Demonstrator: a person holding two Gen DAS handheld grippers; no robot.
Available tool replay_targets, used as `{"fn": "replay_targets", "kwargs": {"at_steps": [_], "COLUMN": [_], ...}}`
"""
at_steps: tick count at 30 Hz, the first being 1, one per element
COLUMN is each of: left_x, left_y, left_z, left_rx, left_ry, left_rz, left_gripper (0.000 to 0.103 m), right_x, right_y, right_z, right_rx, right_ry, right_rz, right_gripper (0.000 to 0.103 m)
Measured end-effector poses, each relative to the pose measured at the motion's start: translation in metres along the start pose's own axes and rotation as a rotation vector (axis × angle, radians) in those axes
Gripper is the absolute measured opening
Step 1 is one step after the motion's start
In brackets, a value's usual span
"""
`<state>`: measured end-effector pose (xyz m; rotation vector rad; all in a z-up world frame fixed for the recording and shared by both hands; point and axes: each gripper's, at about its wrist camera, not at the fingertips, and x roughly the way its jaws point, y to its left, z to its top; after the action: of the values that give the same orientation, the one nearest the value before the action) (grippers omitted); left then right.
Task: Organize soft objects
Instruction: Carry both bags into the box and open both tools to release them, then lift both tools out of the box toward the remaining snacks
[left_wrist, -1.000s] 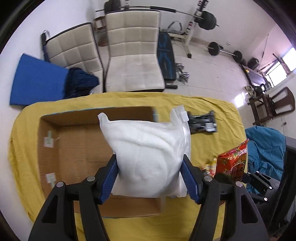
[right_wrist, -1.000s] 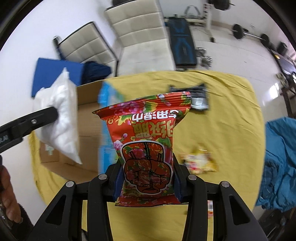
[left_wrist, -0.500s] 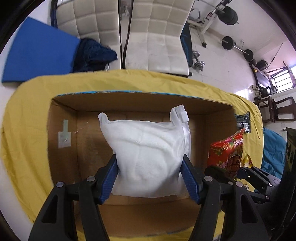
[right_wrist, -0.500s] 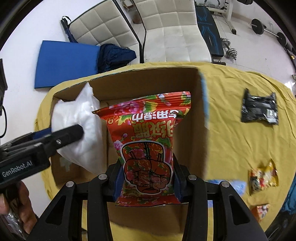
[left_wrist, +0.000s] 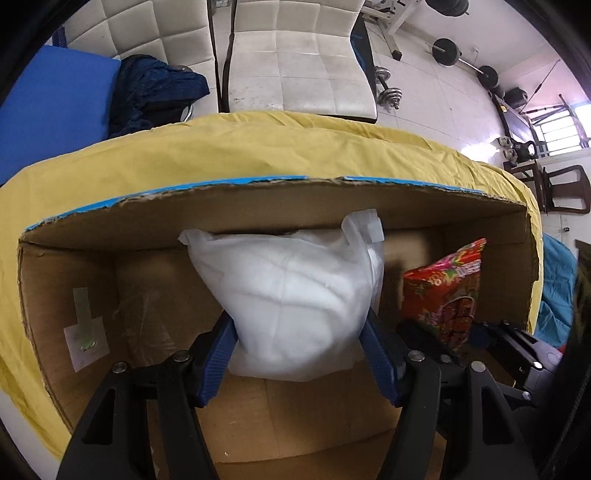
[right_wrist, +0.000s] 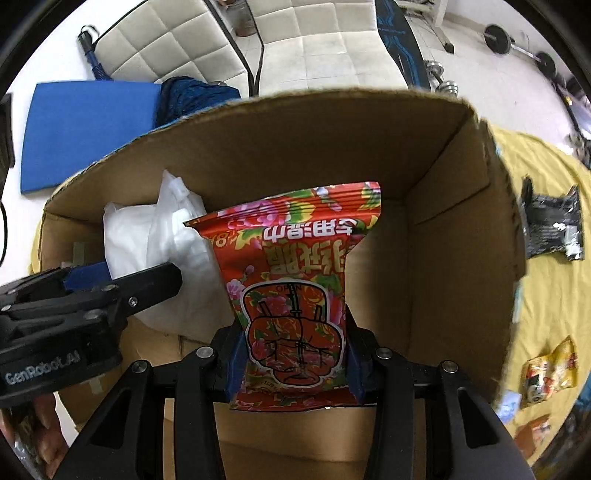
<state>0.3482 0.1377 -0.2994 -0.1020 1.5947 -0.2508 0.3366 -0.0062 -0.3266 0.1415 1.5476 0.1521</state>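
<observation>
My left gripper (left_wrist: 301, 352) is shut on a soft white padded bag (left_wrist: 295, 295) and holds it inside the open cardboard box (left_wrist: 258, 206). My right gripper (right_wrist: 293, 363) is shut on a red flowered snack bag (right_wrist: 291, 277) and holds it inside the same box (right_wrist: 443, 258), to the right of the white bag (right_wrist: 147, 236). The red bag also shows in the left wrist view (left_wrist: 447, 291). The left gripper appears at the left of the right wrist view (right_wrist: 110, 291).
The box stands on a table with a yellow cloth (left_wrist: 258, 147). A black packet (right_wrist: 554, 225) and small snack packets (right_wrist: 550, 373) lie on the cloth to the right of the box. White chairs (left_wrist: 299, 55) and a blue mat (right_wrist: 88, 129) are beyond the table.
Both grippers have moved forward and down into the box, each keeping hold of its bag. The box walls now surround both bags.
</observation>
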Motion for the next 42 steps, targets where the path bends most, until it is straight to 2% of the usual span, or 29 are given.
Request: {"fn": "replay_targets", "kwargs": {"at_steps": [4,9,11,13,20,24,27,29,30,33,37,42], "left_x": [-0.002,-0.005,-0.007,-0.010,-0.028,-0.039,-0.048,-0.052,-0.054,-0.056,-0.062,-0.079], "left_y": [0.001,0.005,0.005,0.005,0.003,0.006,0.008,0.010,0.010,0.011,0.013,0.006], "left_z": [-0.002,-0.006,-0.009,-0.012,-0.024,-0.033,-0.042,-0.050,-0.055,-0.069,-0.086,-0.108], "left_rx": [0.005,-0.037,-0.050,-0.064,-0.077,-0.092,-0.102,-0.109,-0.108,-0.105,-0.113,-0.111], "left_ry": [0.005,-0.003,-0.007,-0.011,-0.057,-0.089,-0.115,-0.130,-0.139,-0.147,-0.173,-0.237], "left_rz": [-0.005,-0.005,0.004,0.006,0.049,0.056,0.072,0.085,0.089,0.085,0.071,0.120], "left_gripper": [0.067,0.069,0.070,0.070,0.071,0.079,0.089,0.092,0.100,0.103,0.103,0.103], "right_x": [0.011,0.016,0.016,0.014,-0.008,-0.021,-0.028,-0.033,-0.034,-0.041,-0.052,-0.064], "right_y": [-0.008,-0.012,-0.012,-0.013,-0.004,0.002,0.010,0.015,0.018,0.025,0.028,0.033], "right_z": [0.002,0.003,0.004,0.005,-0.004,-0.021,-0.025,-0.030,-0.032,-0.037,-0.054,-0.076], "right_rx": [0.023,0.031,0.022,0.016,-0.009,-0.029,-0.045,-0.052,-0.056,-0.076,-0.087,-0.091], "right_ry": [0.001,0.001,-0.008,-0.012,-0.025,-0.032,-0.040,-0.041,-0.043,-0.061,-0.077,-0.108], "right_rz": [0.008,0.039,0.033,0.022,-0.020,-0.046,-0.070,-0.074,-0.076,-0.094,-0.113,-0.124], "right_gripper": [0.046,0.047,0.049,0.056,0.058,0.062,0.063,0.068,0.075,0.094,0.096,0.096]}}
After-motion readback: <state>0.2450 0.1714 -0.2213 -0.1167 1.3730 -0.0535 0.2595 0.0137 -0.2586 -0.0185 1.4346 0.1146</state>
